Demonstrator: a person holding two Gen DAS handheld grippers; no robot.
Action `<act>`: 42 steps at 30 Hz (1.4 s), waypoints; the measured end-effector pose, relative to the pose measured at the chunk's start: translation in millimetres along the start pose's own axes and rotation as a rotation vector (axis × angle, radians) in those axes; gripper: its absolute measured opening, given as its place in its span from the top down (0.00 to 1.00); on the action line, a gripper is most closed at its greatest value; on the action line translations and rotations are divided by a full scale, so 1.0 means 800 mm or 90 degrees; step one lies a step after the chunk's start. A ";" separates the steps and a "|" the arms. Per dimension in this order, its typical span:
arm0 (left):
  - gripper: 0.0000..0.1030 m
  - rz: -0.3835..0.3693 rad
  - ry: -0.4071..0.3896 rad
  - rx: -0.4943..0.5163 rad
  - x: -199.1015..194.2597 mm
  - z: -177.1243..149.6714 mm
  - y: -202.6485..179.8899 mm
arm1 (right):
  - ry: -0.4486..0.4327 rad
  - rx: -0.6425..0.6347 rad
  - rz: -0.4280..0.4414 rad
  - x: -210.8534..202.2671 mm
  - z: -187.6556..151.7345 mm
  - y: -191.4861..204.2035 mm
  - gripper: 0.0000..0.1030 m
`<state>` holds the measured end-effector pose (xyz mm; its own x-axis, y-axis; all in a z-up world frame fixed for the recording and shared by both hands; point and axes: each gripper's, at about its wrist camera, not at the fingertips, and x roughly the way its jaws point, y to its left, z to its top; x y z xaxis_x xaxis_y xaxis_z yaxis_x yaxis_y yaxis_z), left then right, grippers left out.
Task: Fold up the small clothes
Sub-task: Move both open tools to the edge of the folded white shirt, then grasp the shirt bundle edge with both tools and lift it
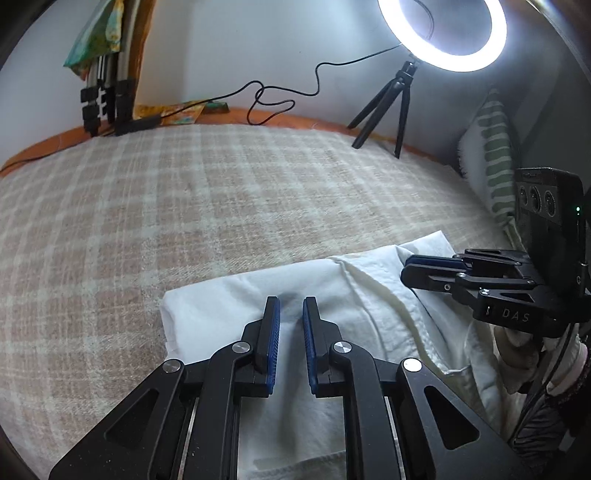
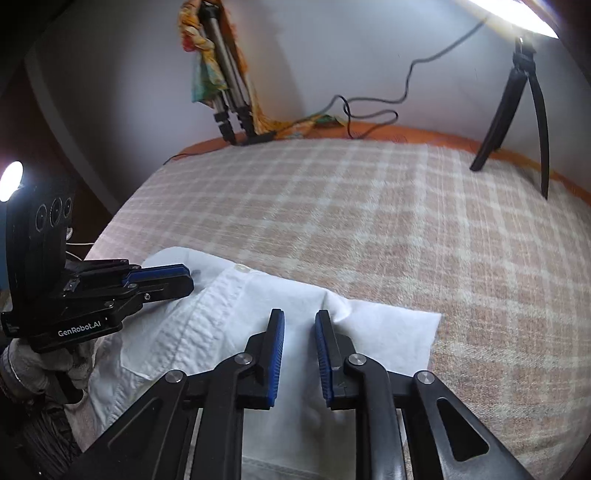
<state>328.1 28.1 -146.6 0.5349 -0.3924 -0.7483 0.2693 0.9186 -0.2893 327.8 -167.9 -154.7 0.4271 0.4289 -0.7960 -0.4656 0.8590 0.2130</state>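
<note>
Just short of the ring light (image 1: pixel 443 33) across the checked bed (image 1: pixel 184 206), the white garment (image 1: pixel 229 306) lies partly folded, long axis crosswise, button placket to one side. Left gripper (image 1: pixel 291 306) and right gripper (image 2: pixel 300 319) hover nearly closed, holding nothing; more folding looks due.

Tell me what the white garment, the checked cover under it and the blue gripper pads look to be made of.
White garment: likely woven cotton, matte, softly creased, with a stitched band and a button.
Checked cover: probably wool or a brushed blend; the surface looks fuzzy and dull.
Blue pads: seemingly rubber or soft plastic, finely ribbed, set in black fingers.
</note>
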 end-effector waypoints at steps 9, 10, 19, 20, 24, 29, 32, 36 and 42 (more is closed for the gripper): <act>0.87 0.033 -0.024 0.015 -0.014 -0.008 0.008 | -0.036 0.087 0.047 -0.019 -0.002 -0.038 0.93; 0.87 0.047 -0.028 0.019 -0.018 -0.009 0.010 | -0.043 0.074 0.018 -0.024 0.000 -0.040 0.93; 0.79 0.075 -0.058 -0.009 -0.060 -0.007 0.028 | -0.053 0.132 -0.075 -0.057 -0.007 -0.091 0.82; 0.71 0.071 -0.063 -0.014 -0.067 -0.007 0.031 | -0.060 0.133 -0.070 -0.065 -0.009 -0.092 0.74; 0.50 0.052 -0.063 -0.063 -0.093 -0.013 0.044 | -0.062 0.126 -0.029 -0.082 -0.025 -0.092 0.57; 0.48 -0.054 -0.054 -0.199 -0.110 -0.036 0.070 | -0.037 0.176 0.049 -0.085 -0.053 -0.102 0.43; 0.48 -0.101 -0.034 -0.246 -0.104 -0.052 0.077 | -0.027 0.205 0.089 -0.085 -0.069 -0.105 0.38; 0.48 -0.142 -0.016 -0.298 -0.090 -0.067 0.086 | -0.009 0.219 0.130 -0.079 -0.084 -0.103 0.38; 0.48 -0.166 0.008 -0.322 -0.067 -0.072 0.091 | 0.009 0.250 0.186 -0.058 -0.095 -0.106 0.38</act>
<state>272.9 118.8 -161.6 0.4921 -0.6109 -0.6202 -0.0276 0.7011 -0.7125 288.5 -281.6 -178.8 0.3100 0.6665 -0.6780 -0.2359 0.7447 0.6242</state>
